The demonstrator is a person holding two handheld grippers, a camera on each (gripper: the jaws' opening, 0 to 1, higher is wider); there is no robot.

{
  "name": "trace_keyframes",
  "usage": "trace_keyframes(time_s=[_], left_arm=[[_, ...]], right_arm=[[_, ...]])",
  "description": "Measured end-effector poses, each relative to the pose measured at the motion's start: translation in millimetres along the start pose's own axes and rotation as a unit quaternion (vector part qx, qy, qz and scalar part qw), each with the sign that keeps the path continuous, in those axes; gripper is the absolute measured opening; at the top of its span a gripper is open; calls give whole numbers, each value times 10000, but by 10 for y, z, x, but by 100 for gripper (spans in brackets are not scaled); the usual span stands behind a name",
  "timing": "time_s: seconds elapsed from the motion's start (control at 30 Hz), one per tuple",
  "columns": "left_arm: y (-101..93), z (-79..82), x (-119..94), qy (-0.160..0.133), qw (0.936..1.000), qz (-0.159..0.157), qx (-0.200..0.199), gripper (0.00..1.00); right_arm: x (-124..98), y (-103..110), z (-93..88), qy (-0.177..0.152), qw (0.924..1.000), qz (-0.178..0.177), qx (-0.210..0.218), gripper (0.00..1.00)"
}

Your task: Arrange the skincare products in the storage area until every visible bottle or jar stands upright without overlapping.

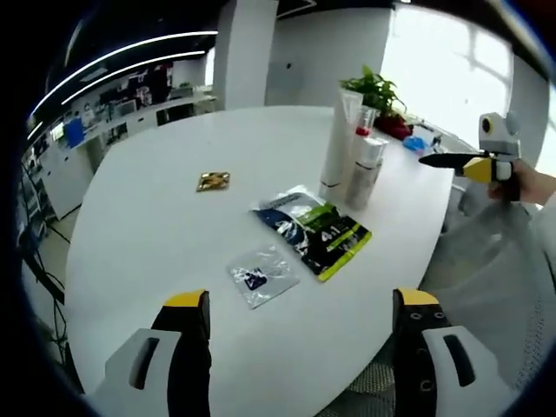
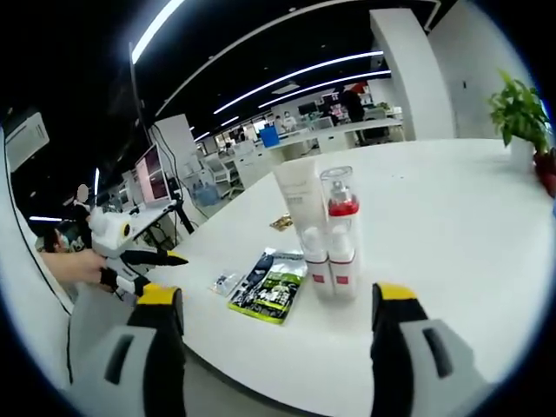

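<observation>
Both the left claw [image 1: 295, 334] and right claw [image 2: 271, 328] hang released over the white desk [image 1: 165, 234]. Skincare bottles [image 2: 326, 230] stand upright near its edge, beside flat sachets [image 1: 313, 230], in an open-plan office.

the left gripper [image 1: 300, 313] is hovering over the white table [image 1: 174, 234] with its jaws spread wide. beyond it a green packet [image 1: 314, 230], a small clear sachet [image 1: 261, 275] and a gold sachet [image 1: 213, 181] are lying flat. a tall white tube [image 1: 339, 143] and bottles [image 1: 367, 169] are standing upright together. the right gripper [image 1: 469, 162] is showing at the right.
</observation>
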State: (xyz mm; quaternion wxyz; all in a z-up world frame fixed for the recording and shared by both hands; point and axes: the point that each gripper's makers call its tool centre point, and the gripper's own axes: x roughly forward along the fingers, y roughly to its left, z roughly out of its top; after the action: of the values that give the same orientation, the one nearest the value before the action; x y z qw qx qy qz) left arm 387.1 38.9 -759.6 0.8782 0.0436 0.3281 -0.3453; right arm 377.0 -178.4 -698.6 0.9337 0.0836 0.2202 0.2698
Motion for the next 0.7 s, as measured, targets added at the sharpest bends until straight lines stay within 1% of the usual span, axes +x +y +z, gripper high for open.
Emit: trace_keyframes(time_s=[0.17, 0.33, 0.57, 0.7], left_arm=[[-26, 12, 10, -33, 10000, -37, 18, 88], [-15, -6, 18, 20, 10000, 0, 39, 91], [10, -35, 38, 85, 10000, 7, -35, 92], [37, -51, 84, 167, 9999, -17, 5, 92]], right_arm=[[-3, -4, 5, -17, 10000, -4, 18, 90], [-3, -3, 7, -22, 10000, -2, 14, 90], [-4, -3, 3, -11, 10000, 0, 12, 90], [-4, -6, 4, -14, 10000, -4, 34, 90]])
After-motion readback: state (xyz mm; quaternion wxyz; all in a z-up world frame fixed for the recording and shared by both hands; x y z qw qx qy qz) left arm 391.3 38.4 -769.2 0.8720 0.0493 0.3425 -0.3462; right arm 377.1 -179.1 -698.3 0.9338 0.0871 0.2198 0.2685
